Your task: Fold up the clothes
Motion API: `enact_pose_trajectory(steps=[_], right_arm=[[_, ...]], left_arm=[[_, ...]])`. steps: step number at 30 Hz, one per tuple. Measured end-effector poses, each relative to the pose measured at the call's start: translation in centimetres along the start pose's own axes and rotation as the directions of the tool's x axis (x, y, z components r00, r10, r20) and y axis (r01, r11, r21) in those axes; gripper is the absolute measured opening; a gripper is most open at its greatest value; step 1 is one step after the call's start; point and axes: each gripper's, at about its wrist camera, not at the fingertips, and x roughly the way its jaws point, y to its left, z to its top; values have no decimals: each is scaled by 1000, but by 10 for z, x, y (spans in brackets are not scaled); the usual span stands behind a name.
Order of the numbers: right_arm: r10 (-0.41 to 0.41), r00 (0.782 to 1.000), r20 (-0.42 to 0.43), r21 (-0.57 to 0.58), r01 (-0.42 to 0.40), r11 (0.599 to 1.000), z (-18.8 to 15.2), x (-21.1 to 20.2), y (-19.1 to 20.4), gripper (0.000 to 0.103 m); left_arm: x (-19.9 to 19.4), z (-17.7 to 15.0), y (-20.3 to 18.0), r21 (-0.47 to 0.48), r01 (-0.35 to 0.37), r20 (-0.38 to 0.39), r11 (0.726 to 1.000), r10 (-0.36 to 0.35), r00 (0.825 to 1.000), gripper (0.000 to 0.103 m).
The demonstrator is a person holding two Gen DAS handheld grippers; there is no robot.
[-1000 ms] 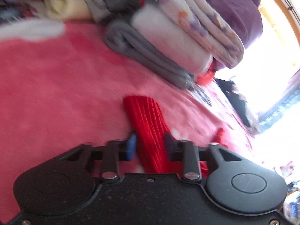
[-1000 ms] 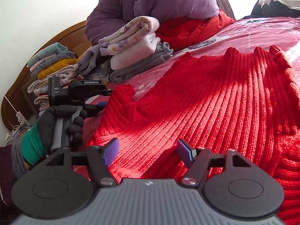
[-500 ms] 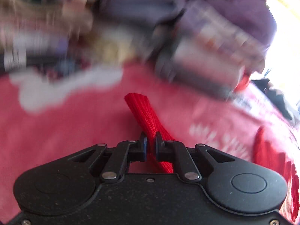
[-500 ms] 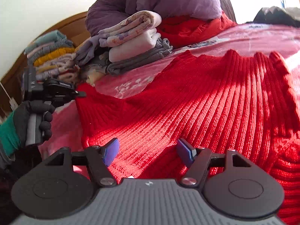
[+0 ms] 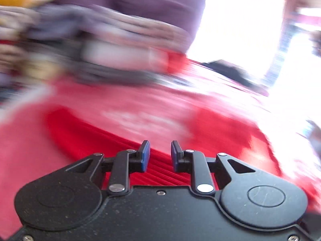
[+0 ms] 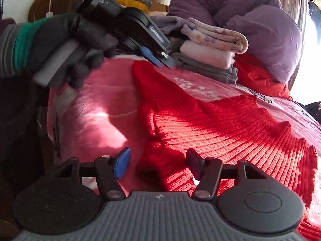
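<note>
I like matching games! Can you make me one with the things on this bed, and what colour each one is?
Things:
1. sweater
2. blanket
3. pillow
4. glove

Colours:
A. purple
B. dark grey with a green cuff
C. bright red
D. pink

Pairs: 1-C, 2-D, 3-A, 4-B

At upper left of the right wrist view, the person's left hand [image 6: 66, 40] wears a dark knit glove — green cuff band, grey sleeve [image 6: 8, 50] behind it.
</note>
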Motion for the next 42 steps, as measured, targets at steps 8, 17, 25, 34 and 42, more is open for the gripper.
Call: enact_pose_trajectory(steps=[8, 17, 25, 34, 42], right_arm=[[-237, 971, -14, 280, 231, 932, -28, -54, -55, 61], [-349, 917, -192, 127, 376, 918, -66, -67, -44, 54], [-367, 905, -217, 202, 409, 890, -68, -74, -48, 59], [-442, 895, 64, 132, 431, 892, -40, -87, -9, 55], [-327, 935, -139, 79, 340, 937, -46, -45, -1, 39]], left_arm=[[-5, -34, -34, 240, 35, -107, 970, -9, 994, 28], [0, -67, -66, 418, 20, -190, 908, 65, 980, 29], [-6, -86, -82, 433, 133, -173, 891, -63, 983, 40], [-26, -80, -94, 478, 114, -99, 871, -75, 992, 35], [0, -99, -94, 510, 171, -242, 843, -50, 969, 43]])
